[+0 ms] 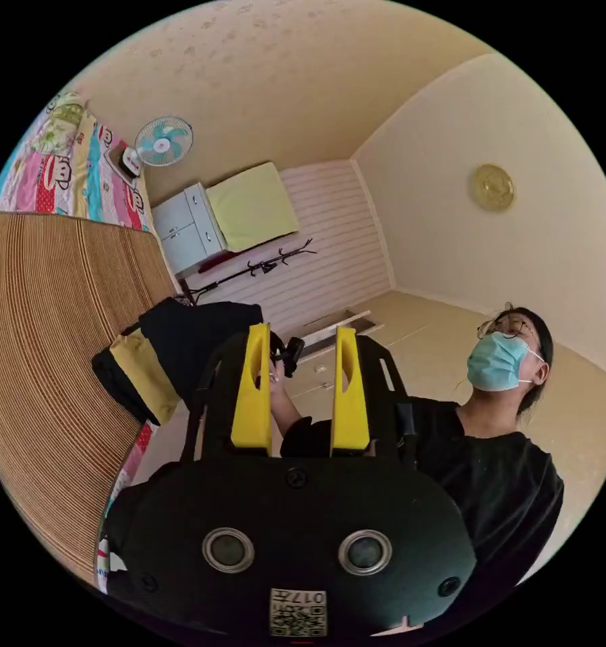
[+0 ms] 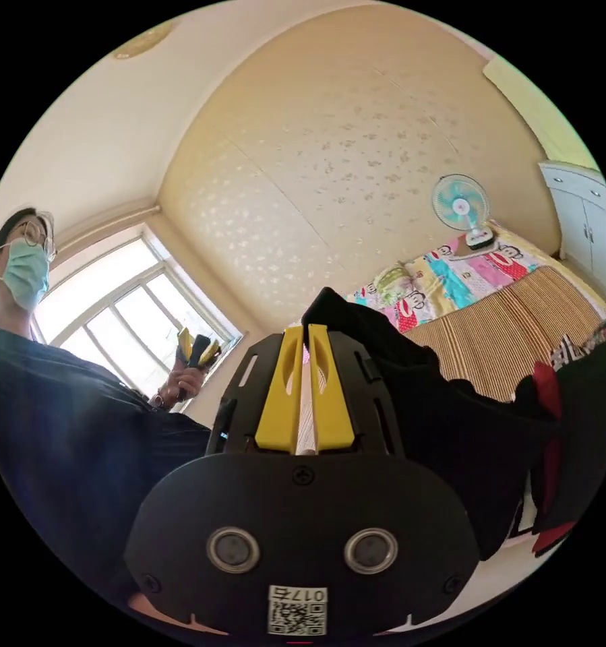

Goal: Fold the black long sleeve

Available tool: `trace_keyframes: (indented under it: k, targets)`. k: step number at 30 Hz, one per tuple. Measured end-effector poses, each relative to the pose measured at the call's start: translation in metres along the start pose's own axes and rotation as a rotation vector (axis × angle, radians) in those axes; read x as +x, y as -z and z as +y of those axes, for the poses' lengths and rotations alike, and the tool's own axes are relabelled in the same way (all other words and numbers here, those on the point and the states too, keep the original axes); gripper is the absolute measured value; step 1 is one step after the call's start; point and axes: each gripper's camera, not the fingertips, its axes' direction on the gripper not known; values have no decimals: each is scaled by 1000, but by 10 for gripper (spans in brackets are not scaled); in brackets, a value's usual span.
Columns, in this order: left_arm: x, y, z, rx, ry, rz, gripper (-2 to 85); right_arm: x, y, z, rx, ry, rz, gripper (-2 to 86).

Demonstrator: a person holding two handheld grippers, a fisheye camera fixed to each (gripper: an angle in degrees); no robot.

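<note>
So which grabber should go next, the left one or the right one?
Probably the left. The right gripper is shut on the black long sleeve, lifted above the mat. The left gripper is open and empty, so it looks free to take another edge.

2 claws (image 1: 301, 337) (image 2: 307, 337), 1 black long sleeve (image 2: 410, 391), 1 fan (image 2: 460, 202) (on bed), 1 person (image 1: 498, 458).

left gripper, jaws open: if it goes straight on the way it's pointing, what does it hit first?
Probably the person's hand holding the other gripper, which sits in the gap ahead of the left gripper. Behind that is the wall. The black garment lies off to one side. Depth is unclear in this fisheye view.
</note>
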Motion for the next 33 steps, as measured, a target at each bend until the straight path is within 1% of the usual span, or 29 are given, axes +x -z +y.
trace_keyframes:
  k: [1, 3, 5, 6, 7, 8, 10, 11, 12, 14, 15, 16, 17, 19, 20, 21, 22, 23, 24, 25, 26, 28, 29, 31, 33]
  targets:
    - [-17, -6, -7, -2, 96, 21, 182, -10, -8, -3, -23, 34, -13, 18]
    - [-39, -3, -14, 17, 213, 23, 199, -50, -47, -10, -154, 179, -61, 18]
    - [-53, 8, -21, 7, 276, -51, 225, -80, -76, -7, -254, 298, -80, 18]
    - [-62, 17, -24, -23, 311, -124, 228, -95, -94, -2, -303, 349, -96, 17]
    - [-72, 24, -24, -62, 357, -166, 227, -101, -104, 1, -321, 367, -103, 17]
    - [-79, 28, -22, -74, 388, -169, 226, -110, -123, 8, -353, 383, -123, 16]
    - [-105, 48, -1, -65, 534, -120, 179, -117, -150, 18, -395, 375, -169, 15]
    - [-111, 55, 6, -50, 568, -119, 159, -122, -165, 24, -416, 371, -209, 14]
    - [-120, 70, 23, -5, 608, -91, 118, -129, -176, 27, -424, 358, -271, 13]
    - [-125, 86, 48, 53, 615, 46, 84, -141, -184, 27, -394, 352, -319, 11]
    - [-121, 95, 61, 97, 578, 119, 71, -147, -188, 24, -386, 363, -355, 10]
    - [-109, 108, 72, 155, 488, 166, 59, -151, -189, 21, -380, 369, -370, 10]
    - [-101, 114, 75, 178, 432, 200, 53, -157, -189, 15, -348, 379, -411, 9]
    - [-58, 139, 78, 247, 118, 368, 42, -170, -185, 4, -293, 401, -488, 9]
    - [-43, 146, 79, 256, 25, 394, 40, -183, -183, -4, -260, 416, -519, 9]
    - [-9, 160, 80, 247, -172, 451, 39, -200, -182, -10, -244, 435, -551, 9]
    - [30, 173, 84, 205, -382, 517, 38, -208, -182, -12, -243, 448, -566, 9]
    - [50, 179, 88, 178, -489, 550, 37, -226, -182, -16, -247, 489, -595, 8]
    - [91, 194, 101, 131, -697, 591, 37, -241, -180, -18, -260, 546, -638, 7]
    - [129, 208, 119, 107, -875, 566, 36, -248, -179, -19, -267, 573, -658, 6]
    - [148, 215, 129, 94, -959, 567, 36, -257, -175, -19, -278, 618, -671, 6]
    - [210, 240, 168, 15, -1226, 617, 34, -262, -167, -17, -260, 675, -631, 4]
    - [223, 244, 177, -9, -1277, 624, 33, -259, -163, -16, -241, 695, -588, 4]
    - [271, 249, 215, -131, -1470, 638, 29, -249, -159, -18, -233, 685, -546, 4]
    - [294, 243, 242, -206, -1602, 692, 27, -224, -157, -28, -243, 567, -572, 5]
